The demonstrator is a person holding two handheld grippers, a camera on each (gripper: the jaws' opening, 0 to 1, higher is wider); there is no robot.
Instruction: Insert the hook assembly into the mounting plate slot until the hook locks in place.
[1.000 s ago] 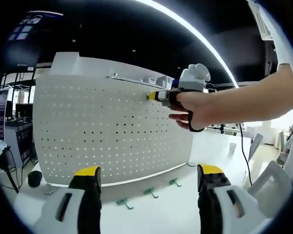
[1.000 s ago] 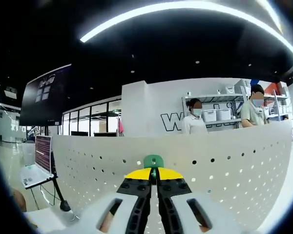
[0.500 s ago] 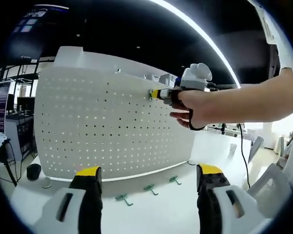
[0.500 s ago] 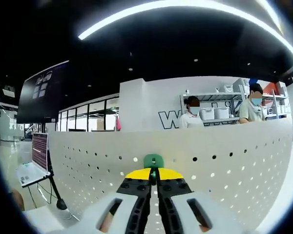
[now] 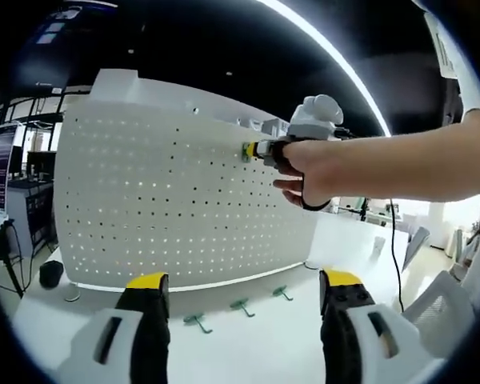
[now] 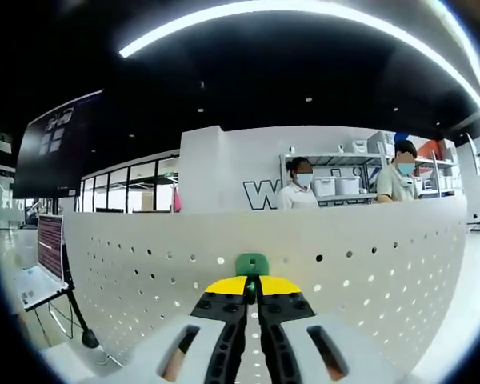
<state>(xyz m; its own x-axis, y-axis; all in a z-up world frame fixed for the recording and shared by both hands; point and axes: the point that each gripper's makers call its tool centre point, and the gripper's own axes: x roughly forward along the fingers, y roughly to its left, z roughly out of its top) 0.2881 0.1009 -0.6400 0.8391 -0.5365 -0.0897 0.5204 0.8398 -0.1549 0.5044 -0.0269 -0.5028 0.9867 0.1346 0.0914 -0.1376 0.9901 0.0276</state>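
Note:
A white pegboard mounting plate (image 5: 168, 200) stands upright on a white table. In the left gripper view my right gripper (image 5: 250, 150), held by a person's hand, presses a green hook against the plate's upper right area. In the right gripper view the green hook (image 6: 251, 265) is pinched between the shut yellow-tipped jaws of the right gripper (image 6: 253, 285), its head against the pegboard (image 6: 368, 264) near the top edge. My left gripper (image 5: 242, 282) stands open low in front of the plate, nothing between its jaws.
Three loose green hooks (image 5: 242, 306) lie on the table at the plate's foot. A laptop on a stand (image 6: 40, 268) is at the left. Two people (image 6: 300, 188) stand behind the pegboard by shelves. A chair (image 5: 456, 300) is at the right.
Both views shifted slightly with the hands. The right gripper still holds the green hook at the same spot on the plate; the left gripper stays open.

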